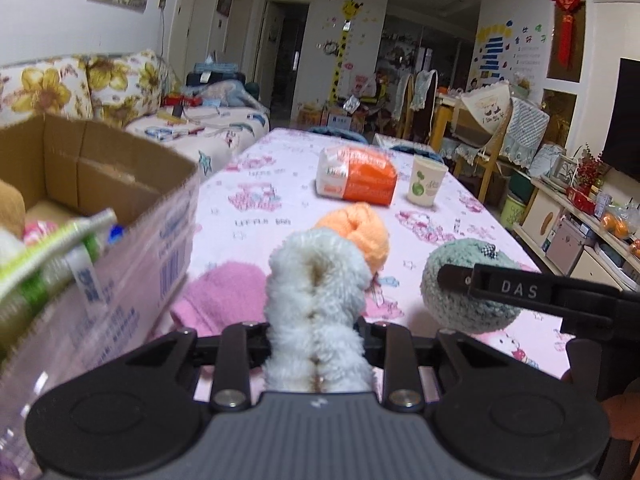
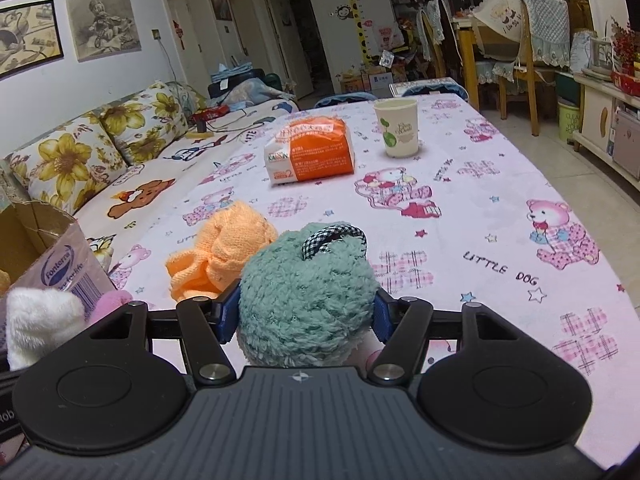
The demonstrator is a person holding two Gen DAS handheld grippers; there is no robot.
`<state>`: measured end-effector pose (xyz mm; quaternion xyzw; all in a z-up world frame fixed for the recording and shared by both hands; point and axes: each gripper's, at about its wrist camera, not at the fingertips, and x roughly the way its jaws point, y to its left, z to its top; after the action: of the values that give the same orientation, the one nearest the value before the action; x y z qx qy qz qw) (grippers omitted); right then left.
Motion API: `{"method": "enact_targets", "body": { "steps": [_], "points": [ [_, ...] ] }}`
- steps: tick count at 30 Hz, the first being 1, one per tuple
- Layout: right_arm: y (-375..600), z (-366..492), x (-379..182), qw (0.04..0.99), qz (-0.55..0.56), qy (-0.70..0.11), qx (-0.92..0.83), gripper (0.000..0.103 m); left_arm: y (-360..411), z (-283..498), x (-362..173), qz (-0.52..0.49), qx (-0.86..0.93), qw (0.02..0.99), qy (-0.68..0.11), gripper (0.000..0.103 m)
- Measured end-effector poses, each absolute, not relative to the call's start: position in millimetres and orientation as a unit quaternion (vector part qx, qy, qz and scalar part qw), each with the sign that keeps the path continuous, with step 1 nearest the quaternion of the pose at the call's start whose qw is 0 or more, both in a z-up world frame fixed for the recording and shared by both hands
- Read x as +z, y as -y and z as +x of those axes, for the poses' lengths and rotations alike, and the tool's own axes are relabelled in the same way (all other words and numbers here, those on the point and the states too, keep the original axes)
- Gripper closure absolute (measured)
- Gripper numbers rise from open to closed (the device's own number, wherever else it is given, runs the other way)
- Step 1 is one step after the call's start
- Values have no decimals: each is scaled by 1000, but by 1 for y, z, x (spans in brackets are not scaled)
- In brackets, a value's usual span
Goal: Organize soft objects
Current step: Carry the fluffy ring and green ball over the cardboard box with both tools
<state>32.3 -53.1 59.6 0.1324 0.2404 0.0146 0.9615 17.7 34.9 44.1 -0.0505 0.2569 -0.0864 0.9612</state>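
Jaws of the left gripper pressed tight on a white fluffy bundle; those of the right gripper half spread, blue pads squeezing a teal fluffy ball from both sides.

White bundle: shaggy pile, pinched to a narrow waist between the fingers, a looped end standing up beyond them. Held near the open cardboard box at left, above the table.

Teal ball: curly pile, rounded, a black-and-white checked loop on top. It sits low at the near edge of the table; whether it is lifted clear, cannot tell.

Loose on the cloth: orange knitted piece just beyond the teal ball, pink soft piece beside the box. Box already holds several items, blurred; a brown plush edge and green-white things show, no more can be made out.

Surface: long table under a pink tablecloth printed with bears and "LITTLE DOG". Farther along, an orange-and-white tissue pack and a paper cup, apart from each other.

Room: floral sofa along the left wall, framed drawings above it, giraffe height chart on the far wall, chairs and cabinets at right.

Lower parts of both soft things are hidden behind the gripper bodies. Left view is motion-blurred at the box.
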Motion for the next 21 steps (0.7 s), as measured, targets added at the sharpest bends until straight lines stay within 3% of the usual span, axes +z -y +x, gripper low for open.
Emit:
{"method": "enact_targets", "body": {
  "steps": [21],
  "points": [
    [32,26,77,977,79,-192,51,25,-59,1,72,-57,-82,976,-191,75]
  ]
}}
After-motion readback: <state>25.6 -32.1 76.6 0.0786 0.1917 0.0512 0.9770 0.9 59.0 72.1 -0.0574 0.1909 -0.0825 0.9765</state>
